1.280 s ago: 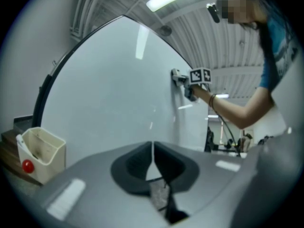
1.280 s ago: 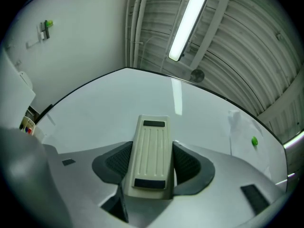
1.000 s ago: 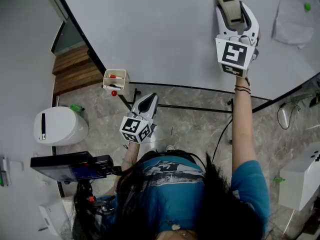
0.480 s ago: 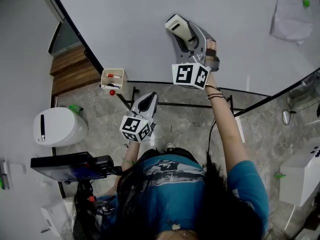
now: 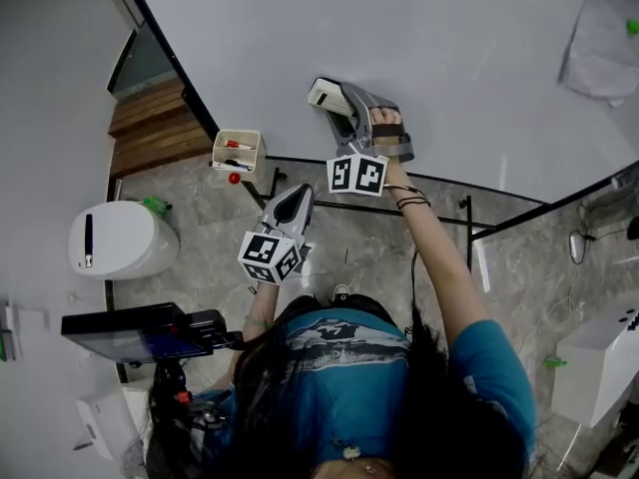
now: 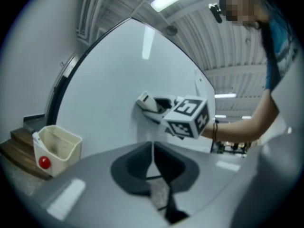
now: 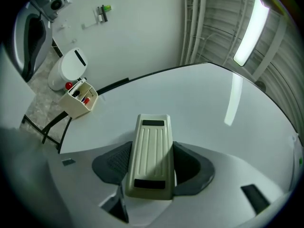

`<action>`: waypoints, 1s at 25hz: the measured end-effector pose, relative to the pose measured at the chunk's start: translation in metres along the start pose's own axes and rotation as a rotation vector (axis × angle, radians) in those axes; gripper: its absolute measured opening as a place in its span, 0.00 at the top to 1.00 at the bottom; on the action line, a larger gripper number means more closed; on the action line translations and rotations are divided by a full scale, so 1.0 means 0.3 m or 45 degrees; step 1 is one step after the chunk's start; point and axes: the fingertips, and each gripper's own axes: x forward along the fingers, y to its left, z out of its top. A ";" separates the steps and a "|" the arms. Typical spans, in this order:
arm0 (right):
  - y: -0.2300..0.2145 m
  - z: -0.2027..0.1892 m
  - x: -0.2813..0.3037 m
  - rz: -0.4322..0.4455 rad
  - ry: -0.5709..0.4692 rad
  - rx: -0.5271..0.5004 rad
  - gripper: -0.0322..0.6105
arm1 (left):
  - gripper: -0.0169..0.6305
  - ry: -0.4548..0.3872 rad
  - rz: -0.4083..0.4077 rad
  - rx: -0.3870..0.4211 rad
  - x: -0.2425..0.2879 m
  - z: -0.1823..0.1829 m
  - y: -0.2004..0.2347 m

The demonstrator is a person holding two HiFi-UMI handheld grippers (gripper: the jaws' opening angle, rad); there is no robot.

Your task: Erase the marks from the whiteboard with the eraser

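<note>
One arm raised; right gripper [image 5: 342, 108] pressing eraser [image 7: 151, 151] to whiteboard [image 5: 449, 48]

The cream, ribbed plastic block eraser [image 7: 151, 156] sits clamped in the right gripper [image 5: 340, 106], pressed against the board. That large glossy white whiteboard [image 5: 429, 48], black-framed, has it near its lower edge
</note>
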 end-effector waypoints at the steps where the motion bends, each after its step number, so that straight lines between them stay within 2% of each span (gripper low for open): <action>1: 0.000 0.002 0.002 0.005 -0.003 -0.002 0.54 | 0.97 -0.002 0.009 -0.003 -0.003 0.001 0.010; 9: -0.016 0.003 -0.002 0.072 -0.009 0.031 0.54 | 0.97 -0.009 -0.008 -0.009 0.016 0.005 0.006; 12: -0.076 0.000 -0.008 0.040 -0.006 0.063 0.54 | 0.97 -0.004 -0.023 -0.013 0.024 0.001 0.000; 18: -0.324 -0.012 -0.059 -0.080 0.008 0.148 0.54 | 0.97 -0.005 -0.047 -0.017 0.045 0.000 -0.007; 25: -0.695 -0.068 -0.143 -0.256 0.010 0.290 0.54 | 0.97 -0.006 -0.084 -0.036 0.085 -0.009 -0.024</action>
